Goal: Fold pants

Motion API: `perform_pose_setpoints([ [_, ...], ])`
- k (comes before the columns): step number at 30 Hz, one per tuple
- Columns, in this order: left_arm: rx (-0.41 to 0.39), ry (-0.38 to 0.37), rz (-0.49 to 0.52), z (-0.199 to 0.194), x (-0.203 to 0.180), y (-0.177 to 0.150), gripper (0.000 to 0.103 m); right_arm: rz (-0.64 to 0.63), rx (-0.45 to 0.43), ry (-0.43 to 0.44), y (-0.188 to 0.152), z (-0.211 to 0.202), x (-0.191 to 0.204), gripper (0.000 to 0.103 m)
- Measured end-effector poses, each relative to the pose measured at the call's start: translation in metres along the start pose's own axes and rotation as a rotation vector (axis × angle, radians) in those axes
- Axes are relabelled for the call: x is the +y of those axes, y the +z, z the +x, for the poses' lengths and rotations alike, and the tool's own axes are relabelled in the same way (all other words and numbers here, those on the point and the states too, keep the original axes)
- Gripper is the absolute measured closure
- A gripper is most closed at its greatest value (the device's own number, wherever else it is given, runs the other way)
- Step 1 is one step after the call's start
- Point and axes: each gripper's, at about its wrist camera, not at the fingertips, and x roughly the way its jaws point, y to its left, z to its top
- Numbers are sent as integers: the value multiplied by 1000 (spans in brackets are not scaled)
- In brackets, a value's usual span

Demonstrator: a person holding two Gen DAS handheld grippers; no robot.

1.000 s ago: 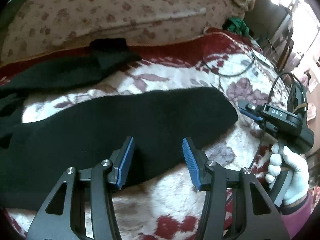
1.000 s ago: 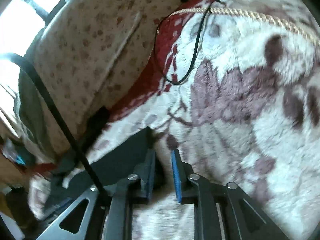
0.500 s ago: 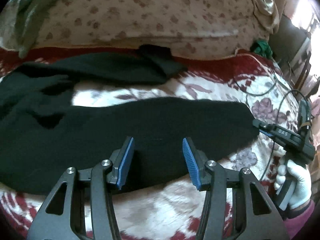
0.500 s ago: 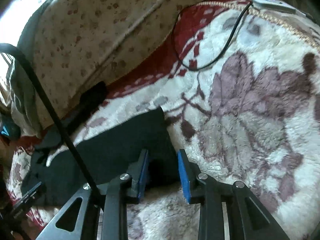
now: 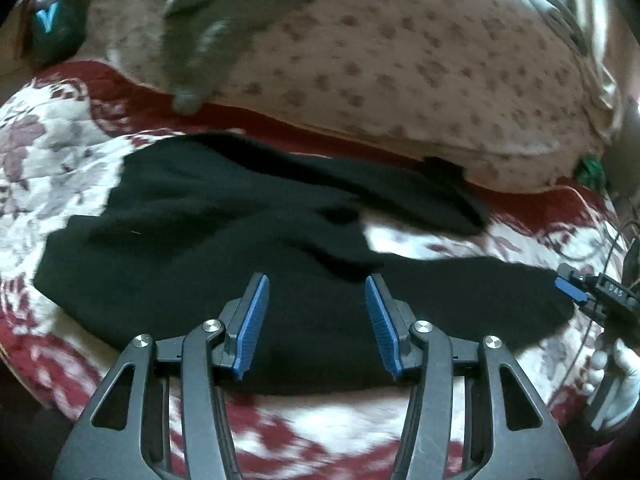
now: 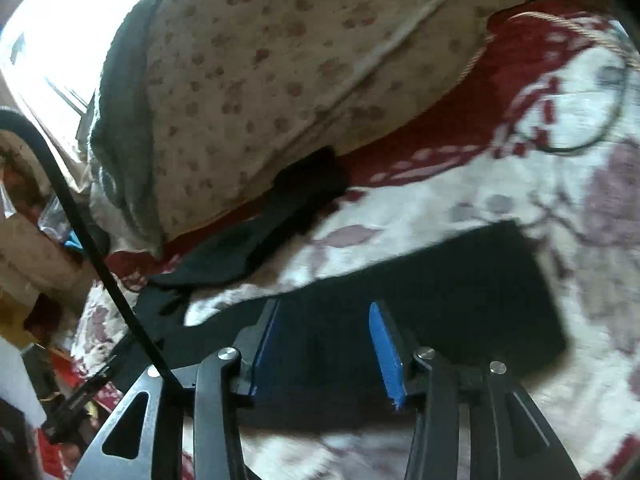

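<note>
The black pants point(image 5: 240, 248) are lying flat on a bed, their long axis running left to right across the left wrist view, with the waist end toward the left and the two legs stretching off to the right. The near leg point(image 6: 460, 292) is reaching toward the right gripper point(image 5: 576, 292), ending in a squared hem, while the far leg point(image 5: 400, 192) is angling away toward the back, its cuff resting against a beige spotted cushion point(image 5: 400, 60).

The left gripper point(image 5: 316, 320) is hovering over the near edge of the pants, jaws standing wide apart and holding nothing. In the right wrist view the right gripper point(image 6: 324, 344) is hanging above the near leg close to its hem, jaws also spread wide with nothing between them.

A fleecy white-and-maroon floral blanket point(image 5: 52, 152) is covering the bed. A grey cloth point(image 5: 208, 32) is draping over the cushion, and bright window light point(image 6: 52, 20) is showing behind it.
</note>
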Motion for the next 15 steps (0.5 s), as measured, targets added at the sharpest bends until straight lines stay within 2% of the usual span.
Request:
perform_pose_setpoints([
  [5,15,-6,-112,3,44,22,54,-51,39,-8,16,33,35,59],
  [9,-15,36,-170,-2,76,33,54,-110,82,49,18,55,66,58],
  [12,-30,77,-218,-9,105,33,54,-170,114,150,17,78,99,57],
  [15,-39,106,-250,-17,131,31,54,-277,148,246,21,112,153,52],
])
